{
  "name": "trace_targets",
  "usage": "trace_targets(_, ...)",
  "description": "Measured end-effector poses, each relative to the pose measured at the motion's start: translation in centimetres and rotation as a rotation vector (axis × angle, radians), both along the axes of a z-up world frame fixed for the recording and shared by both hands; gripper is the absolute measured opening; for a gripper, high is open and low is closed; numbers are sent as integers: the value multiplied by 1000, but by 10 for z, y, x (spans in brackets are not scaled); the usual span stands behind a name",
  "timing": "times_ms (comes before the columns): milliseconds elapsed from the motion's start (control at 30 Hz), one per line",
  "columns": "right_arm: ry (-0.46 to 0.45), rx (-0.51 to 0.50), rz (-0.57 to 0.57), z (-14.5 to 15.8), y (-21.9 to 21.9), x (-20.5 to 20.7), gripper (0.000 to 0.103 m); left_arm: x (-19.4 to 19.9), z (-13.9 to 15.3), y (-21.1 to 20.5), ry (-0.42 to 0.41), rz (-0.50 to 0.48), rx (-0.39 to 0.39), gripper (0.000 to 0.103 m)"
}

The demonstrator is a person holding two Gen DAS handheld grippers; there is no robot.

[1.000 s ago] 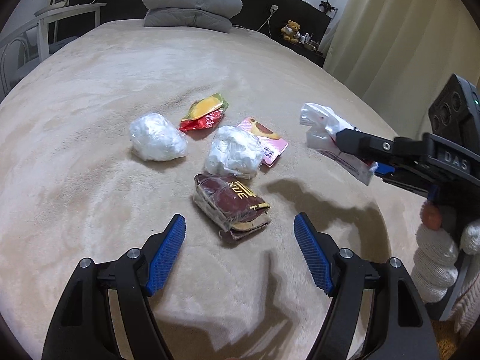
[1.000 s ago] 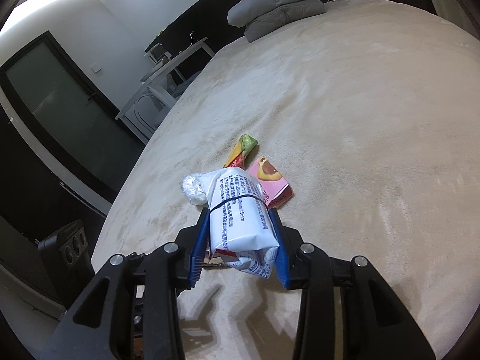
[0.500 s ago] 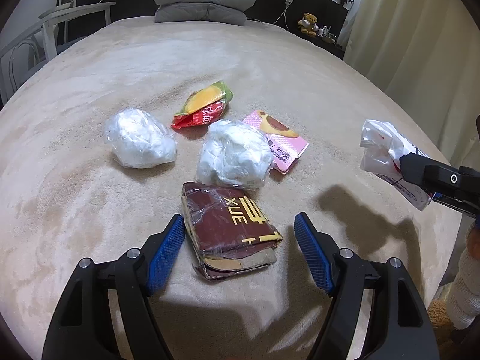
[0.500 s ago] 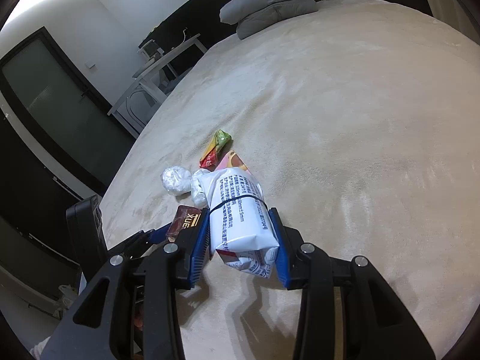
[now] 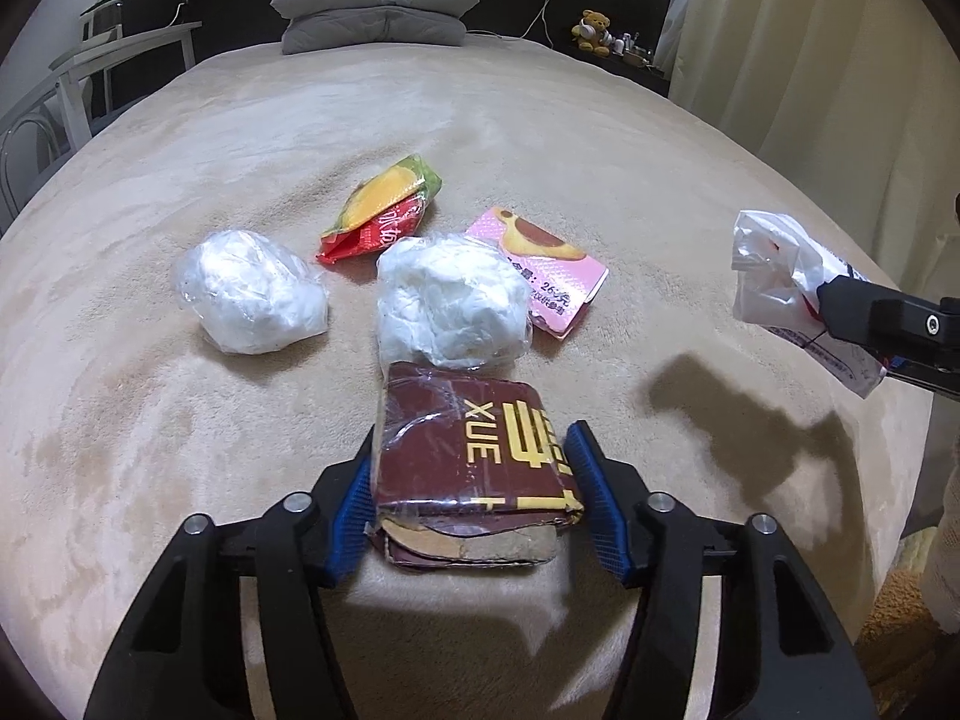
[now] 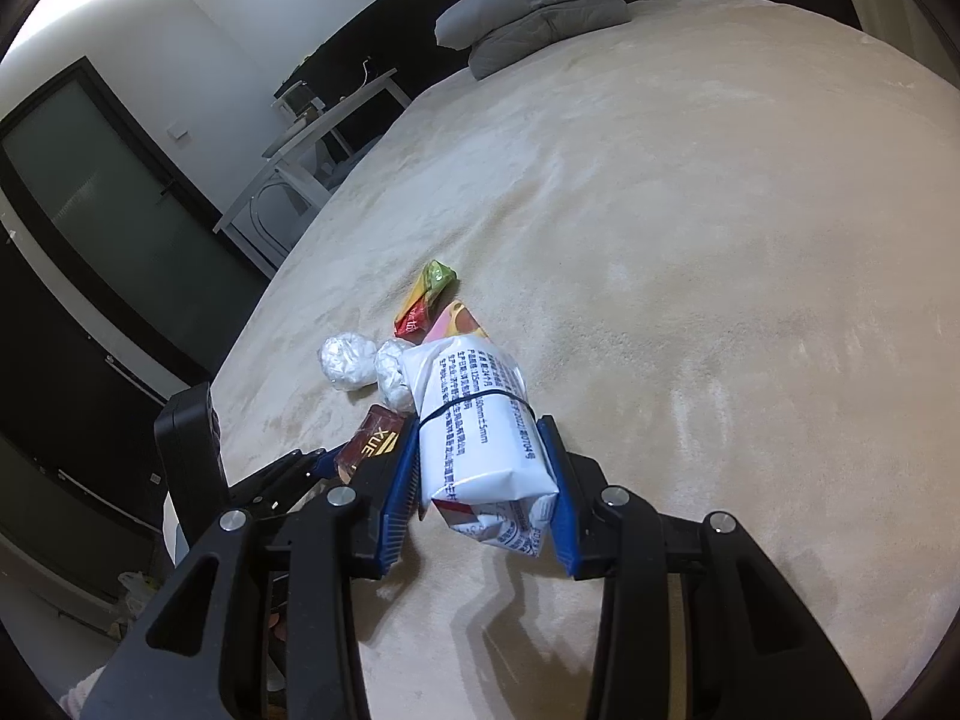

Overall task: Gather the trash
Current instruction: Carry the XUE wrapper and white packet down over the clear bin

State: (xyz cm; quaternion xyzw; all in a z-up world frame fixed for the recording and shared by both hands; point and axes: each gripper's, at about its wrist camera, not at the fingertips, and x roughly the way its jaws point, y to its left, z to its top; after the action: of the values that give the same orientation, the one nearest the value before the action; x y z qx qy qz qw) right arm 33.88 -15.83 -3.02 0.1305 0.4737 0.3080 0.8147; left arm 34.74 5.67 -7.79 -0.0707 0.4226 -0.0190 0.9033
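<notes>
A brown packet with yellow letters (image 5: 474,468), wrapped in clear film, lies on the beige bed (image 5: 540,138). My left gripper (image 5: 471,450) is closing on it, its blue pads touching both sides. Just beyond lie two white crumpled plastic bundles (image 5: 252,294) (image 5: 450,306), a red, yellow and green wrapper (image 5: 381,210) and a pink wrapper (image 5: 552,282). My right gripper (image 6: 480,426) is shut on a white printed packet (image 6: 480,420) and holds it above the bed, to the right of the pile. In the left wrist view that white packet (image 5: 774,282) hangs at the right.
Two grey pillows (image 5: 375,0) lie at the head of the bed. A white table (image 5: 90,72) stands to the left, a curtain (image 5: 810,60) hangs on the right, and a teddy bear (image 5: 594,30) sits on a dark shelf. A dark door (image 6: 90,210) is beyond the bed.
My left gripper came forward and down over the brown packet, then its jaws closed in from wide apart onto the packet's sides. The right gripper kept still with the white packet.
</notes>
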Motion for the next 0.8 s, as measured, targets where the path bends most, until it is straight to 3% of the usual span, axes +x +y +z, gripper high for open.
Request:
trace_targets(200,-16,-1,14,4,5,-5,39,-10,7,-5,-27,-23,29,58)
trace_targets(800,-62,-16,-31,19,-4,-33,39,-75,50,8,-141,32,-39,58)
